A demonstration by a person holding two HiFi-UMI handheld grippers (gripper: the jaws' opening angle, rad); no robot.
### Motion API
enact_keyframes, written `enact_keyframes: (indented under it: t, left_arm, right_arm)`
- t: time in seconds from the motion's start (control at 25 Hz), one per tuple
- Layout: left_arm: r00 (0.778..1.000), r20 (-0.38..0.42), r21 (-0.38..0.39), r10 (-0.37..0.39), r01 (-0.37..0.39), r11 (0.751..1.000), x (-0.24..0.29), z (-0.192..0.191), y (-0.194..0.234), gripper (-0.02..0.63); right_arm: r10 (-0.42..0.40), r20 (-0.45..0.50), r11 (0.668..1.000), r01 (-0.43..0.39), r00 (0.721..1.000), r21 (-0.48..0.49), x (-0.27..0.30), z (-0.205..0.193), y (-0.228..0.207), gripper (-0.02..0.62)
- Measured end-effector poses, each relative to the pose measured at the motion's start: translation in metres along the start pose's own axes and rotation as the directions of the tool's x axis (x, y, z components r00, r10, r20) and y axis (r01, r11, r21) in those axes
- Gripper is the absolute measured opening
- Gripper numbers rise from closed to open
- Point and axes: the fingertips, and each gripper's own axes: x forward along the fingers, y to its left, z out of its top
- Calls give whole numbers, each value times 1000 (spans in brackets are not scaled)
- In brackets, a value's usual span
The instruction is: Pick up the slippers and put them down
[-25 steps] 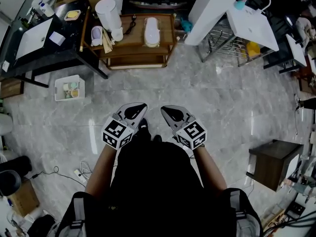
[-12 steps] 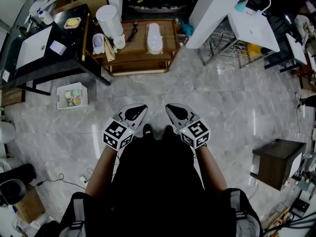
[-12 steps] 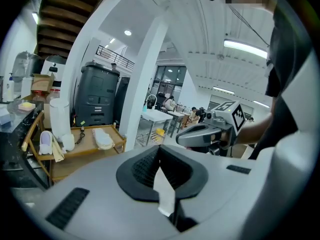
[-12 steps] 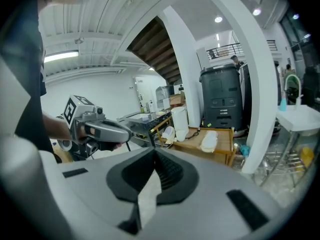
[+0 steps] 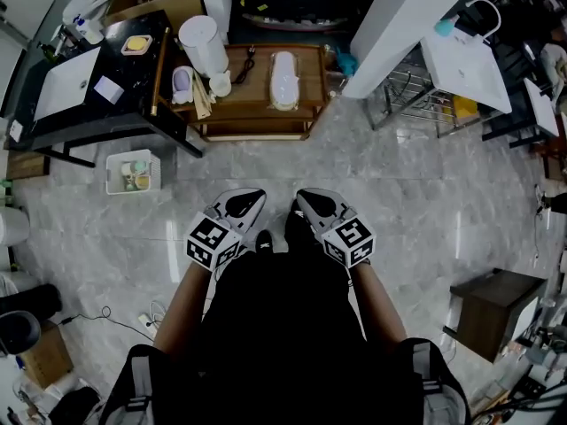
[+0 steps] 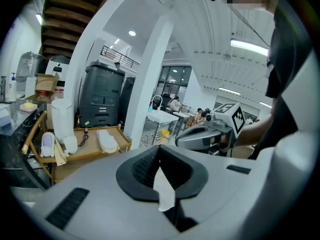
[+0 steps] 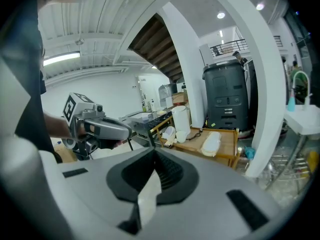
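Note:
A long white slipper (image 5: pixel 282 80) lies on a low wooden table (image 5: pixel 257 109) at the top of the head view. It also shows in the left gripper view as the slipper (image 6: pixel 107 140) and in the right gripper view as the slipper (image 7: pixel 211 143). A second, pale lilac slipper (image 5: pixel 182 81) leans at that table's left end. My left gripper (image 5: pixel 241 204) and right gripper (image 5: pixel 312 204) are side by side in front of my body, well short of the table. Both are shut with nothing in them. The left jaws (image 6: pixel 159 156) and the right jaws (image 7: pixel 152 161) are pressed together.
A white cylindrical bin (image 5: pixel 202 44) stands on the wooden table's left part. A black desk (image 5: pixel 89 104) is to the left, with a white basket (image 5: pixel 128 171) on the floor below it. A white pillar (image 5: pixel 399 25), a white table (image 5: pixel 465 60) and a dark stool (image 5: pixel 492 312) are on the right.
The wooden table with the slippers has come closer in the head view as I walk toward it. Both grippers keep their place before my body and stay shut.

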Motion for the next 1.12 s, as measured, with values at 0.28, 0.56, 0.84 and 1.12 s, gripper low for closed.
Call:
enact_keyframes:
  t: [0.28, 0.56, 0.84, 1.12]
  left_arm:
    - [998, -12, -14, 58, -58, 998, 35, 18, 19, 12]
    - [993, -13, -16, 121, -121, 993, 64, 40, 35, 12]
    - [974, -7, -52, 227, -227, 972, 76, 47, 50, 12]
    - [941, 32, -93, 337, -333, 938, 80, 61, 70, 12]
  right_arm:
    - [98, -19, 995, -98, 995, -16, 20, 13, -30, 9]
    - [186, -46, 982, -187, 981, -30, 37, 23, -63, 8]
    - [284, -78, 956, -289, 956, -55, 53, 28, -84, 9]
    - [367, -119, 919, -380, 923, -110, 67, 34, -101, 9]
